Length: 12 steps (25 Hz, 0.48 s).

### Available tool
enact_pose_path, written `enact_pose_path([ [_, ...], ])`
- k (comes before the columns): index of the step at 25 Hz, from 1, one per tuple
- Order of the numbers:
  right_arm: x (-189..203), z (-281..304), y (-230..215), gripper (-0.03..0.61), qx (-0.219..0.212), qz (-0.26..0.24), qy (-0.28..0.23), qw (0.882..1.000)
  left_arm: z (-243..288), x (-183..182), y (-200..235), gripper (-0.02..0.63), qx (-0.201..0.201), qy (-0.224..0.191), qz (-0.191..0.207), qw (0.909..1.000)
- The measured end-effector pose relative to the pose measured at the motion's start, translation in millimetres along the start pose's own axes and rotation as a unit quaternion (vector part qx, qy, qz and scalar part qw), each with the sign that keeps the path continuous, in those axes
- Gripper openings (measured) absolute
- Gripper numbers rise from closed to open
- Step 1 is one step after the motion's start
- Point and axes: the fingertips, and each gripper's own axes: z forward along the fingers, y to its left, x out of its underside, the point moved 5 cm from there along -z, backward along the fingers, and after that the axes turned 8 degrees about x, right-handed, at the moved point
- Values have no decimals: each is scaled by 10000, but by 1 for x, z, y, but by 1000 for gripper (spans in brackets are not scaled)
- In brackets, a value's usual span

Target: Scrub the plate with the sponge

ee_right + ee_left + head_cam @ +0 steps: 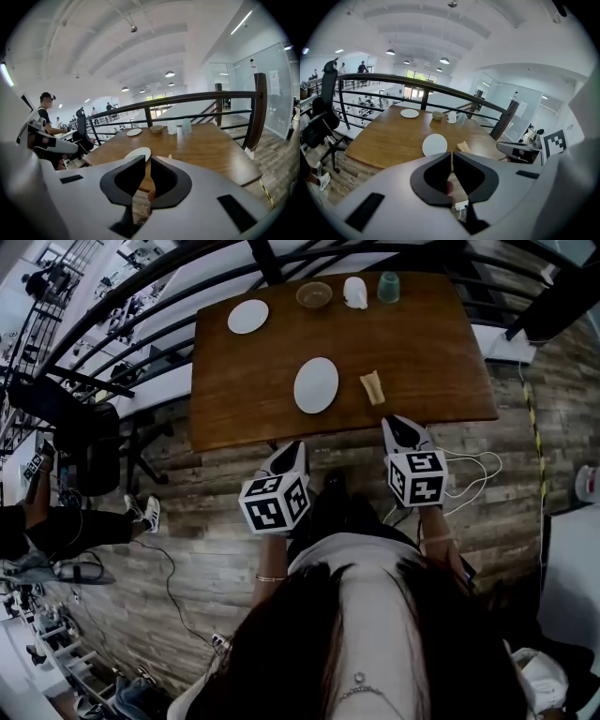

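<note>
An oval white plate lies near the middle of the wooden table, and a tan sponge rests just to its right. Both are also in the left gripper view, plate and sponge. In the right gripper view the plate peeks over the jaws. My left gripper hangs over the floor just short of the table's near edge, shut and empty. My right gripper is at the near edge below the sponge, also shut with nothing in it.
At the table's far side stand a second white plate, a brown bowl, a white cup and a green cup. A black railing curves behind the table. An office chair is at the left.
</note>
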Motion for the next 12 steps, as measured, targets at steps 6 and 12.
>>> enact_pose_path([
  [6, -3, 23, 3, 43, 48, 1, 150, 9999, 21, -12, 24, 12, 122, 200, 2, 9997],
  [12, -1, 47, 2, 128, 82, 63, 355, 9993, 43, -18, 48, 14, 204, 489, -1, 9986],
])
